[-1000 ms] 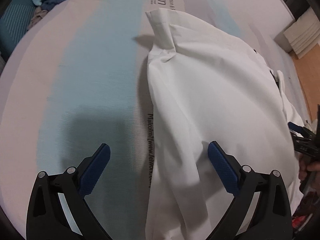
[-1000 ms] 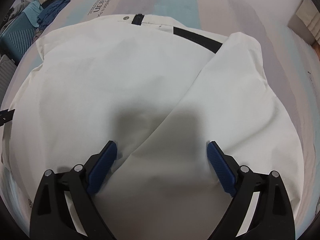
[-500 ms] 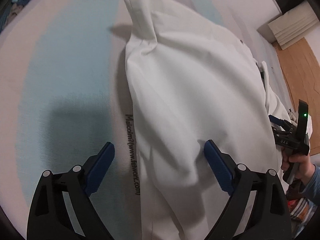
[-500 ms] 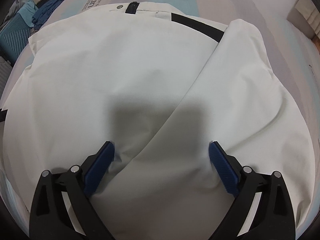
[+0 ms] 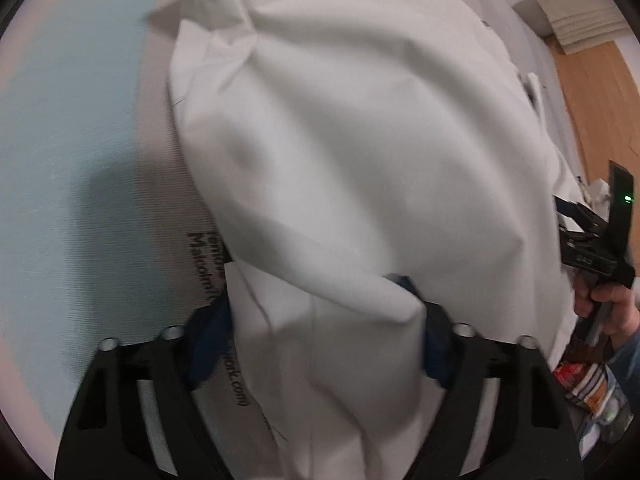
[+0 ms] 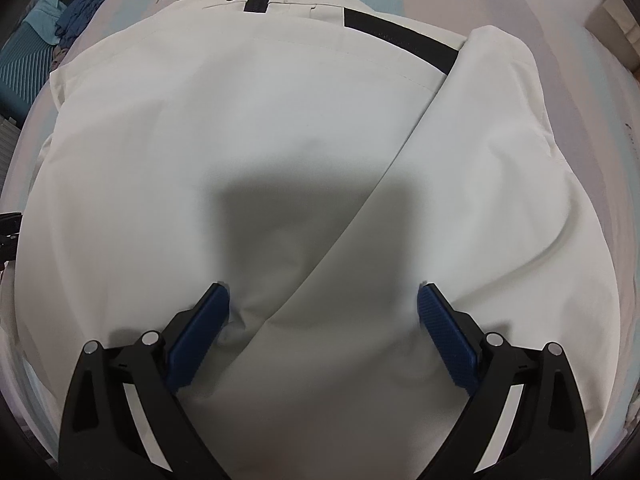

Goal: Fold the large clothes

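Over the white garment [image 5: 360, 140], left tongs [image 5: 324, 332] close around fabric; right tongs [image 6: 324, 320] gape.

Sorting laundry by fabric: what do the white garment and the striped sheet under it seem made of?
Large white garment: probably smooth, matte woven cloth, perhaps cotton blend or synthetic; it shows crisp creases and topstitched seams. Pale blue and white striped sheet: looks like textured woven or ribbed cotton-like fabric, with fine ridges and printed lettering.

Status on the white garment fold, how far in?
Done: one sleeve lies folded diagonally across the white garment. In hand: left gripper is closing around a bunched edge; right gripper sits open on the cloth. Left: lifting and folding the body over; none yet.
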The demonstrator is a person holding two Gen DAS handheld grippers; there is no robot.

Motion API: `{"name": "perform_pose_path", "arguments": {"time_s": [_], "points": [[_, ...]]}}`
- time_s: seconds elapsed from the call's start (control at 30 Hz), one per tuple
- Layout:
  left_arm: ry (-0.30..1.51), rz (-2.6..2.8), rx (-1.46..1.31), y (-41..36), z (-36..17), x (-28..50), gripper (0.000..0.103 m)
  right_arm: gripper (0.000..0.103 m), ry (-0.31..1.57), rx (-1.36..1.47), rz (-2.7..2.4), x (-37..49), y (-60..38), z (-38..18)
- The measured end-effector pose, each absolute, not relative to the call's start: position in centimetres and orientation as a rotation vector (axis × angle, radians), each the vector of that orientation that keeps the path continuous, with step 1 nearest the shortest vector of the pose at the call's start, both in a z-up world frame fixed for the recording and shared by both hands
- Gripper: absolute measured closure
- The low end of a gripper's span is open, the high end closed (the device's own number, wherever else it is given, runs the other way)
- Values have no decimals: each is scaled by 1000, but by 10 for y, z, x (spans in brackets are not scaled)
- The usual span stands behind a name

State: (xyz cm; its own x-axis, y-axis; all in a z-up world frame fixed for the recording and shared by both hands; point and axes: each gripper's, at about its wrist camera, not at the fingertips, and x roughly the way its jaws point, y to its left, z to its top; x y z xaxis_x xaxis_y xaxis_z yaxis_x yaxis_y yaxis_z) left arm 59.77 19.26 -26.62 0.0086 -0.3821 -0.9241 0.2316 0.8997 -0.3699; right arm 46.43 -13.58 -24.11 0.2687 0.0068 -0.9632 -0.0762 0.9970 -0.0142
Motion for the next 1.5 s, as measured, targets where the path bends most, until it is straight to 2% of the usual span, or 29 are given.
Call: {"name": "perform_pose_path", "arguments": {"time_s": [0.1, 0.43, 0.53, 0.6, 0.7, 1.13, 1.5], "points": [[1488, -500, -154, 191, -263, 597, 45, 12, 1295, -59, 60, 459, -146, -239], [1510, -546, -194, 190, -265, 602, 59, 12, 1299, -59, 78, 460, -151, -240], [1509, -527, -118, 180, -269, 604, 70, 12, 1303, -58, 83, 462, -152, -240], [1485, -517, -61, 172, -265, 600, 82, 12, 1304, -53, 84, 463, -152, -239], [1461, -495, -50, 168, -254, 596, 91, 12, 1304, -41, 90, 466, -154, -238], [1356, -470, -68, 165, -168, 573, 93, 14, 1288, -28, 93, 470, -169, -237], [1334, -446, -84, 98, -123, 562, 93, 17, 1202, 0, 117, 445, -187, -219]]}}
